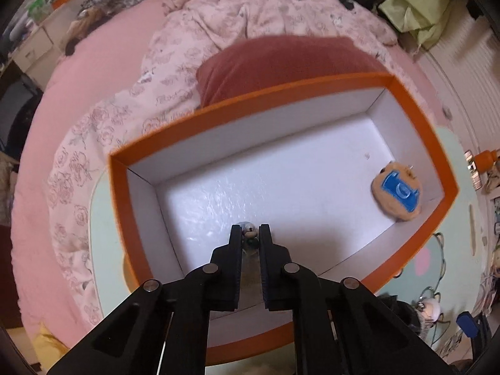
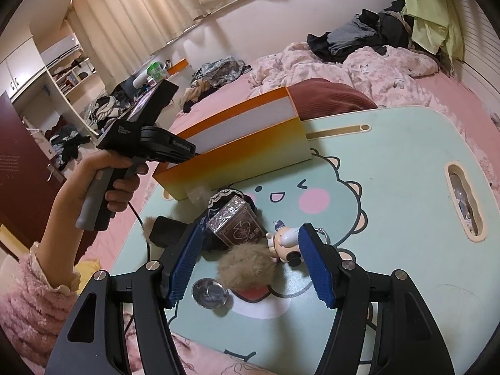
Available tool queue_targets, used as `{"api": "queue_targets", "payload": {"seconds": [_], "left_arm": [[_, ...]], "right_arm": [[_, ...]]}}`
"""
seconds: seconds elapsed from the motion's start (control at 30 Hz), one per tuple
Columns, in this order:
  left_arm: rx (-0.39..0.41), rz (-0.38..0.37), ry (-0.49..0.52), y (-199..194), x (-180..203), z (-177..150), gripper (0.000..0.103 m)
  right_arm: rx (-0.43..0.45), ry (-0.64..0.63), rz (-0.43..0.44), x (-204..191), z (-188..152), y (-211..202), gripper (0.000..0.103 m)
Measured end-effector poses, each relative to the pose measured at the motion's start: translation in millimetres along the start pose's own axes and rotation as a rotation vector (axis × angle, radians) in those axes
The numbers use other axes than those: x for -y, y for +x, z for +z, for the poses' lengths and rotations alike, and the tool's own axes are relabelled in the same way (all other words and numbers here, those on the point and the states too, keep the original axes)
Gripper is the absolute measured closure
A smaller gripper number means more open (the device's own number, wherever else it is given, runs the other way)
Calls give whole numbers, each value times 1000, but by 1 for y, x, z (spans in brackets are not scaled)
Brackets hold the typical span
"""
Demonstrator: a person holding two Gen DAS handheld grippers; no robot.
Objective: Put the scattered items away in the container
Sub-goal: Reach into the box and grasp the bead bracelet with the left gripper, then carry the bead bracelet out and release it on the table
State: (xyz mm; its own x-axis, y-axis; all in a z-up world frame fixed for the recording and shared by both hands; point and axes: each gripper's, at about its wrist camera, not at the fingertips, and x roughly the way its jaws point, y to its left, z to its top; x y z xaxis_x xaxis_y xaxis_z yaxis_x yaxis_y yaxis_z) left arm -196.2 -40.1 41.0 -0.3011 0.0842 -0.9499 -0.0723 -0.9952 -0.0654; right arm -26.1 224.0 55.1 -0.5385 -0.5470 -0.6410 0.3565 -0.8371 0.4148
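Rumpled floral duvet (image 1: 218, 31) on pink bed; maroon pillow (image 1: 281, 65); curtains (image 2: 140, 9).

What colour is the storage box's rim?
Orange, with white inner walls; the box shows best in the left wrist view.

The box (image 1: 122, 187) looks like card, matt orange outside with a faintly glossy white lining. A furry tan pompom (image 2: 245, 270) lies on the smooth printed surface (image 2: 390, 187) beside a shiny metal dish (image 2: 210, 292). The bedding (image 1: 218, 31) is soft cloth.

Both wrist views: orange box (image 1: 312, 89) shared
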Motion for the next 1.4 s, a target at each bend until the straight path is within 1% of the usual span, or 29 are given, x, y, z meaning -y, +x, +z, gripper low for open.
{"api": "queue_targets", "payload": {"seconds": [0.07,0.17,0.23,0.3,0.37,0.47,0.53,0.63,0.7,0.83,0.97,1.0,1.03,1.07,1.13,1.3,1.4], "left_arm": [[36,-29,-6,-14,-2,1,93],[116,-84,4,-51,1,-1,93],[176,-103,25,-76,4,-7,93],[244,-140,55,-107,9,-18,93],[292,-194,75,-129,12,-31,93],[328,-244,122,-144,19,-52,93],[326,-263,157,-142,26,-68,93],[286,-302,188,-126,35,-91,93],[259,-321,187,-110,39,-103,93],[236,-342,183,-91,45,-127,93],[241,-333,168,-80,44,-141,93],[247,-324,173,-78,45,-144,91],[251,-314,179,-76,45,-145,83],[255,-304,182,-75,45,-147,69],[274,-292,182,-75,42,-149,58],[330,-310,161,-86,30,-153,57],[363,-317,112,-92,18,-155,51]], "right_arm": [[2,3,0,0,0,-1,38],[2,3,0,0,0,-1,38],[1,2,0,1,0,-1,38],[-2,1,2,0,0,0,38],[-5,0,2,-1,0,0,38],[-7,-3,2,-1,-1,0,38],[-8,-5,3,-2,-1,0,38],[-12,-7,2,-3,-2,2,38],[-17,-7,-1,-4,-3,3,38],[-27,-5,-7,-3,-4,5,38],[-32,1,-6,-3,-4,7,38],[-34,0,-7,-3,-4,8,38],[-35,-1,-7,-3,-4,8,38],[-37,-1,-7,-4,-5,8,38],[-39,-2,-6,-5,-5,9,38],[-50,-10,-11,-7,-7,11,38],[-53,-12,-17,-7,-7,12,38]]}}
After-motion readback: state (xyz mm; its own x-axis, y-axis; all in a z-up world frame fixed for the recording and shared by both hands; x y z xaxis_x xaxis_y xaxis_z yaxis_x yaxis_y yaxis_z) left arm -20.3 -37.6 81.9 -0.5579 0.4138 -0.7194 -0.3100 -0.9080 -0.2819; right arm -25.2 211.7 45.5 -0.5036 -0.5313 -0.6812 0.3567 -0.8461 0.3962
